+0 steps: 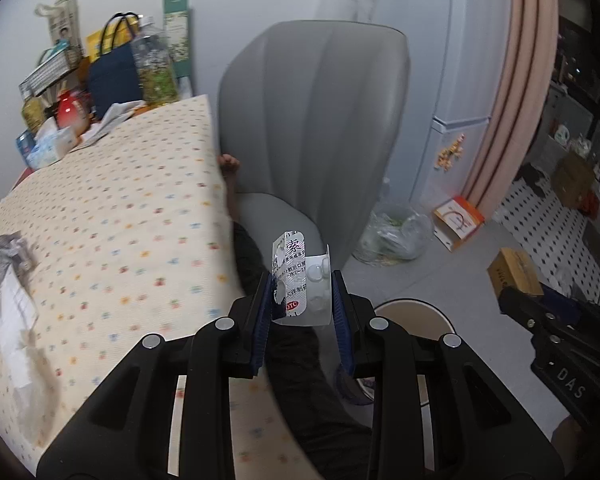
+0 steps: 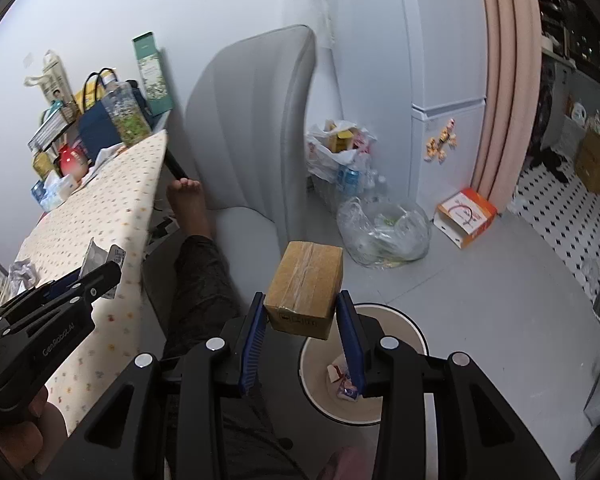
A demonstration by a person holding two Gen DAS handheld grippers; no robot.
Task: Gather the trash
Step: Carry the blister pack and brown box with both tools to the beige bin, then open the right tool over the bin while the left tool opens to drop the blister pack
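Observation:
My left gripper [image 1: 302, 280] is shut on a silver pill blister pack [image 1: 298, 276], held past the table's edge above the floor; it also shows in the right wrist view [image 2: 100, 276]. My right gripper [image 2: 302, 300] is shut on a small brown cardboard box [image 2: 306, 288], held just above a white trash bin [image 2: 400, 320] that has some wrappers inside. The box [image 1: 514, 270] and the bin's rim [image 1: 412, 304] also show in the left wrist view. A crumpled grey wrapper [image 1: 10, 250] and white paper [image 1: 14, 316] lie on the dotted tablecloth [image 1: 120, 200].
A grey chair [image 1: 320, 120] stands by the table. My leg and bare foot [image 2: 188, 204] stretch under the table. Bags, a bottle and boxes crowd the table's far end [image 1: 100, 80]. A clear plastic bag [image 2: 384, 232], an orange box [image 2: 466, 216] and a fridge [image 2: 440, 80] are beyond.

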